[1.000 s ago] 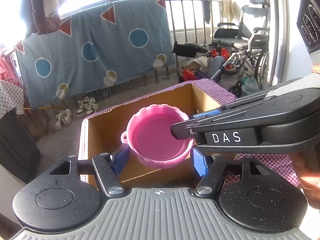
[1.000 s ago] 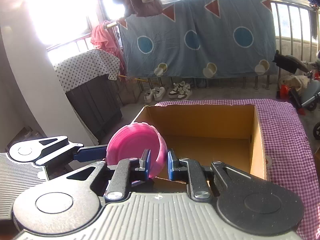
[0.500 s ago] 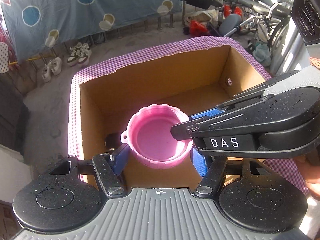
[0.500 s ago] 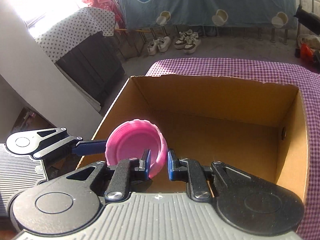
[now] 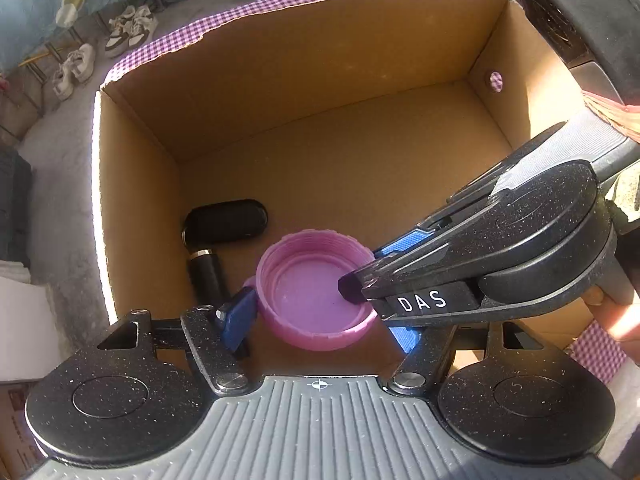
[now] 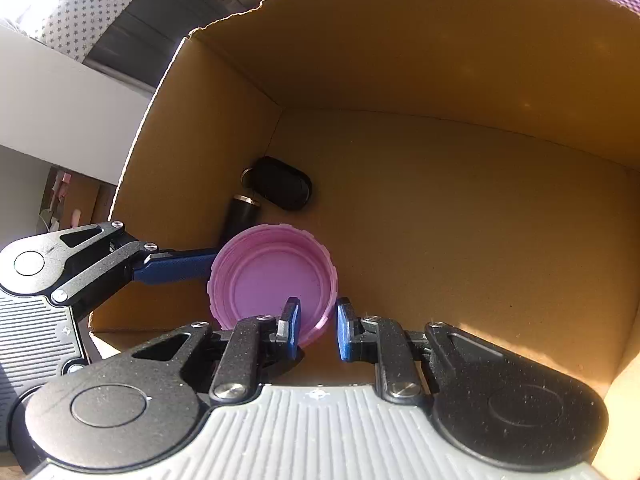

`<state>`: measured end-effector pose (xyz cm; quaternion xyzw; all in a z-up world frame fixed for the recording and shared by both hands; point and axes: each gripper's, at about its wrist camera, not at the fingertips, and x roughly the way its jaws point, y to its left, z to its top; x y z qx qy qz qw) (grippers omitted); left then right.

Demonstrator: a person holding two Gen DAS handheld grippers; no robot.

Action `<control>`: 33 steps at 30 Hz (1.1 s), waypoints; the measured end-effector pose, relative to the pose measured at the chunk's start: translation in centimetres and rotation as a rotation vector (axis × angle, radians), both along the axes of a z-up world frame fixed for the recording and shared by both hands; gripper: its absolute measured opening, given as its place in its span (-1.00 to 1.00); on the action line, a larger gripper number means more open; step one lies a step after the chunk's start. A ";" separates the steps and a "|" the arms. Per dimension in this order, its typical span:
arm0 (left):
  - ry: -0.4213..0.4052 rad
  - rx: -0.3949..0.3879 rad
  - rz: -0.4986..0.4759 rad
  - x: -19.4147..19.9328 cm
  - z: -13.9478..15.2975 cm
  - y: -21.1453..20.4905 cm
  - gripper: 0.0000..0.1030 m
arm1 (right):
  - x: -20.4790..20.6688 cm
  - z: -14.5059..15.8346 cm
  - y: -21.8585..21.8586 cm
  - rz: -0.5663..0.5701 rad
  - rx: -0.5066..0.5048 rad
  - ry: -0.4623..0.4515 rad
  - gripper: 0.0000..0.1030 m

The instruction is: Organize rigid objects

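Sunny balcony setup, with a cardboard box [image 5: 132, 168] sitting on a purple checked cloth [image 5: 168, 46] that covers the desk, and shoes on the floor past the far edge. Going left to right: a black key fob [image 5: 226, 222] and a dark cylinder with a gold band [image 5: 206, 274] already lie on the box floor near its left wall, so I'd guess a couple of items are sorted. Just right of them is the pink lid [image 5: 316, 294], open side up, low inside the box near the front wall.

The left tool [image 5: 320, 324] has its jaws spread either side of the lid; the left pad looks to be at the rim, but I can't tell if the right one touches, so it reads as released to me. The right tool [image 6: 318, 326] comes in from the right and pinches the lid's rim between its blue pads.

Can't tell if the lid is resting on the bottom yet or hanging just above it. What's left outside the box is out of view.
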<state>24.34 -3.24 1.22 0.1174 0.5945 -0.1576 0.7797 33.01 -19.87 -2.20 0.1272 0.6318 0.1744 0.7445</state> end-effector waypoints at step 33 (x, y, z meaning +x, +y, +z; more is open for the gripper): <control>-0.413 -0.197 -0.133 -19.3 2.4 -5.3 0.49 | -26.7 2.0 -9.7 -0.492 0.264 -0.400 -0.51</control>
